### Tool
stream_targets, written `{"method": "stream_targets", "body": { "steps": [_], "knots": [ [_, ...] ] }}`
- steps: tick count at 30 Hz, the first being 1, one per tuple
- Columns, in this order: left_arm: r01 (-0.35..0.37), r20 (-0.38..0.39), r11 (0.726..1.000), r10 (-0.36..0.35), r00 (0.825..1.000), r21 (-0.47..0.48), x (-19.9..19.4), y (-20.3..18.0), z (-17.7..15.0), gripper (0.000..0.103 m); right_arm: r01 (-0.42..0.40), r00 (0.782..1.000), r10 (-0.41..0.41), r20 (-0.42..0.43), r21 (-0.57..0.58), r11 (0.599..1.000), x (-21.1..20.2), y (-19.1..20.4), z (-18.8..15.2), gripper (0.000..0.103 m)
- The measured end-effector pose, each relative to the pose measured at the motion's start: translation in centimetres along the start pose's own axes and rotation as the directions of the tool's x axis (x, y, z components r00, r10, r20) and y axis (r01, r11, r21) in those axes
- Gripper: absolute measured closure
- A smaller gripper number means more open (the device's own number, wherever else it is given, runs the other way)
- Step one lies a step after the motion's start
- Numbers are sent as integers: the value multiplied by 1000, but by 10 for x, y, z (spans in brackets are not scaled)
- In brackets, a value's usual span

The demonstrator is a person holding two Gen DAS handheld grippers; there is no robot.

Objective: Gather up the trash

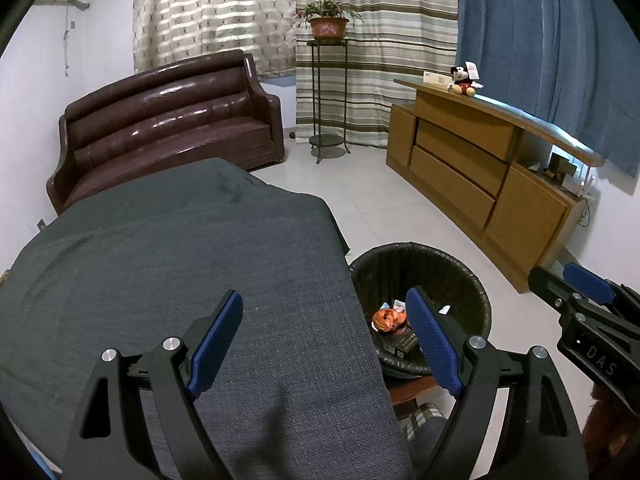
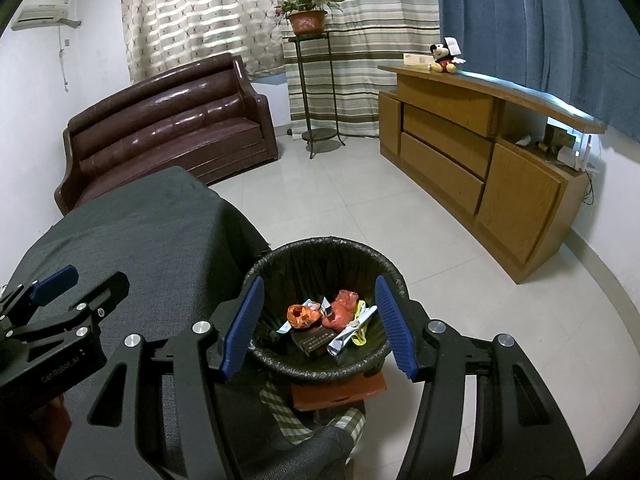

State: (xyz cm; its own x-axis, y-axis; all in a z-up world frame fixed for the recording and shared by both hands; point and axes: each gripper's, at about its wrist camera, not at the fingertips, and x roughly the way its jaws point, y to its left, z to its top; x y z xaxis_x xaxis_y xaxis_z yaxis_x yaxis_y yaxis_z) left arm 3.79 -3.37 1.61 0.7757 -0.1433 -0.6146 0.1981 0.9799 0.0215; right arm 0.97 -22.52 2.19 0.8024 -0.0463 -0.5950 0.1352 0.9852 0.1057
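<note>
Trash [image 2: 328, 320] sits in the black-lined bin [image 2: 280, 256], just right of the cloth-covered table [image 1: 160, 240]; I see no loose pieces on the cloth. Both my claws are spread and empty, the right gripper [image 2: 320, 322] above the bin mouth, the left gripper [image 1: 324, 336] over the table's near right edge. Risk I note: the bin seems perched on a small red stool [image 2: 340, 390], so a low finger catching its rim could tip it and spill the load.
</note>
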Motion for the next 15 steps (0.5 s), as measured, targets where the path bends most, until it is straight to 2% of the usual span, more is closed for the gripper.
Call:
{"method": "stream_targets", "body": {
  "steps": [15],
  "knots": [
    [0,0,1000,0,1000,0,-1,-1,0,22,0,1000,0,1,-1,1000,0,0,0,47]
  ]
}}
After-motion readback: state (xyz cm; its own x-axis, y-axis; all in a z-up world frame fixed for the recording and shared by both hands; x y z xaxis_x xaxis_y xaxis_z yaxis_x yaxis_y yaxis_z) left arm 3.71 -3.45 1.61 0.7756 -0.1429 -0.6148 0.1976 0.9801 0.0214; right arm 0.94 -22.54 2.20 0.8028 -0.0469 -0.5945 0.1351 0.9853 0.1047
